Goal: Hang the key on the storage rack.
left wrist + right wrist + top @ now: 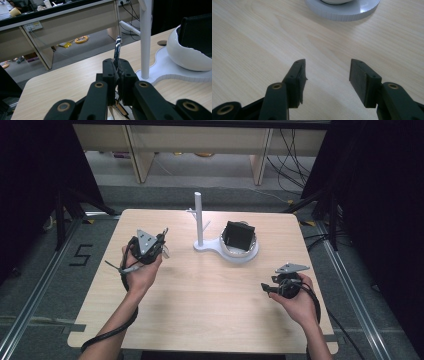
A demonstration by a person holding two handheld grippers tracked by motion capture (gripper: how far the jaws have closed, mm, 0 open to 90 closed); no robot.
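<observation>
My left gripper (163,238) is held above the table's left half, left of a white stand (199,220), and is shut on a thin shiny metal band (117,48). The band pokes up from between the pads toward the stand's post (145,37) and its side peg (130,27); what hangs below the jaws is mostly hidden. Beside the post, a white bowl (187,56) on the same base (210,248) holds a black box (238,236). My right gripper (327,75) stands open low over the table's right front, nothing between its pads, with the base rim (342,11) ahead of it.
The light wooden table (210,305) has bare wood across its front and middle. Cables trail from both grippers off the front edge. Beyond the far edge lie grey floor, desk legs (137,155) and loose cables; black curtains hang on both sides.
</observation>
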